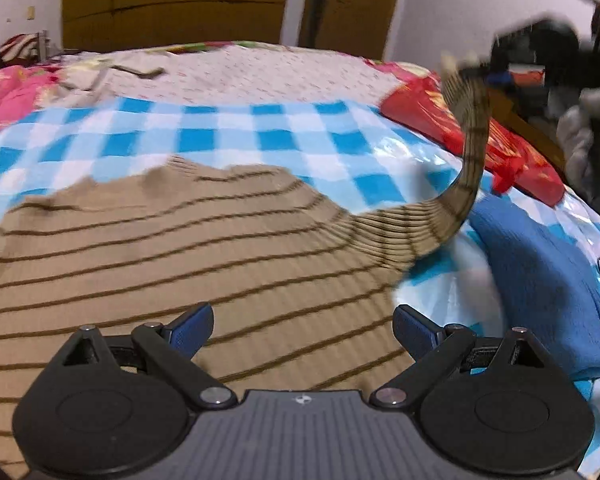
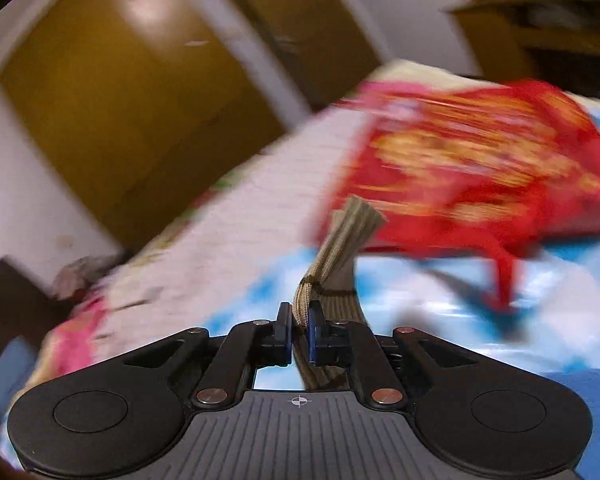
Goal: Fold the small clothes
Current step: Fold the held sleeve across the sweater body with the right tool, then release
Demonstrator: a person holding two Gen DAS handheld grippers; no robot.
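Note:
A tan knit sweater with thin brown stripes lies spread on a blue-and-white checked cover. My left gripper is open and empty, just above the sweater's body. My right gripper is shut on the sweater's sleeve cuff and holds it up in the air. In the left wrist view the sleeve rises from the sweater's right side up to the right gripper, which is blurred.
A blue cloth lies right of the sweater. A red patterned bag sits at the far right, also in the right wrist view. A floral bedsheet, pink bedding and brown wardrobe doors lie beyond.

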